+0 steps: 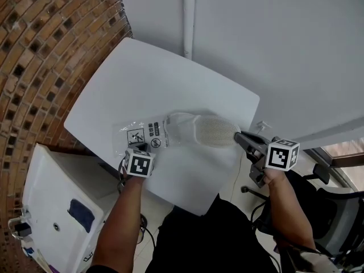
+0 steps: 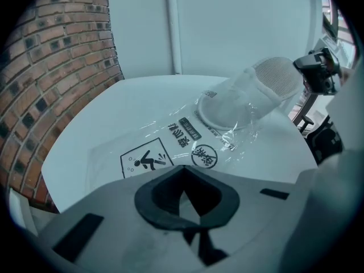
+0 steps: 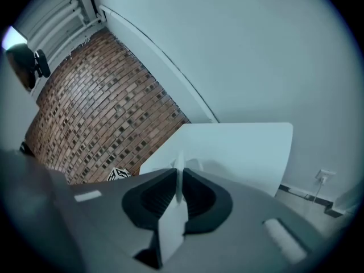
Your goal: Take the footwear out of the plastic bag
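Note:
A clear plastic bag (image 1: pixel 141 134) with black printed warning signs lies flat on the white table (image 1: pixel 165 78). A white slipper (image 1: pixel 209 131) with a dotted sole sticks out of the bag's right end, lifted toward the table's right edge. My right gripper (image 1: pixel 239 137) is shut on the slipper's far end; in the right gripper view a thin white edge of the slipper (image 3: pixel 173 220) sits pinched between the pads. My left gripper (image 1: pixel 138 149) is at the bag's near left edge, jaws closed on the film of the bag (image 2: pixel 170 147). The left gripper view shows the slipper (image 2: pixel 256 90) half out.
A curved brick wall (image 1: pixel 40 50) borders the table's left side. A white cabinet (image 1: pixel 62 209) stands at the lower left. A grey wall with a vertical pipe (image 1: pixel 189 16) is behind. A dark office chair (image 1: pixel 335 209) sits at the right.

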### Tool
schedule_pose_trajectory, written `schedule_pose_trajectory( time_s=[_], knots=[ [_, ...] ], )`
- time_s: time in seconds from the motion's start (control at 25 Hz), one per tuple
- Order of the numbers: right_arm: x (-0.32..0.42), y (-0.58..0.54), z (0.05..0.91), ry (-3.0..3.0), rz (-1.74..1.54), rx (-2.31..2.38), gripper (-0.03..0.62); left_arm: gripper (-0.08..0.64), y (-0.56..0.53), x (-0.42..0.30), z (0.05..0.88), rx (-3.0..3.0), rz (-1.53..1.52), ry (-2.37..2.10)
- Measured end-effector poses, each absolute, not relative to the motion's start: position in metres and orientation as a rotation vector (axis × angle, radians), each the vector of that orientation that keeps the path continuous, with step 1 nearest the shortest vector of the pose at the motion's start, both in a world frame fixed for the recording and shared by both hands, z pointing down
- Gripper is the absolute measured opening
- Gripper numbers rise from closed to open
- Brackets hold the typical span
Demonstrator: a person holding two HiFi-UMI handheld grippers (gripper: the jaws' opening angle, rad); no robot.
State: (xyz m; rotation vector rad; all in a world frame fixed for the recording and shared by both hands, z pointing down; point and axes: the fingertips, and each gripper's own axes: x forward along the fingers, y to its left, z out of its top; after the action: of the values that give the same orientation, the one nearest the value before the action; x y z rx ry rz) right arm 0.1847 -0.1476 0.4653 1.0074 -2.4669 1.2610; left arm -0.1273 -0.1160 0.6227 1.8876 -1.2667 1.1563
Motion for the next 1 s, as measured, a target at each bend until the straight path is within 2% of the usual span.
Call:
schedule_pose_trajectory(
  time_s=[1.0],
  knots=[
    [0.234, -0.105, 0.354, -2.698, 1.231, 1.010, 0.029, 0.007, -0.159, -0.106, 0.612, 1.881, 1.141, -1.341]
  ],
)
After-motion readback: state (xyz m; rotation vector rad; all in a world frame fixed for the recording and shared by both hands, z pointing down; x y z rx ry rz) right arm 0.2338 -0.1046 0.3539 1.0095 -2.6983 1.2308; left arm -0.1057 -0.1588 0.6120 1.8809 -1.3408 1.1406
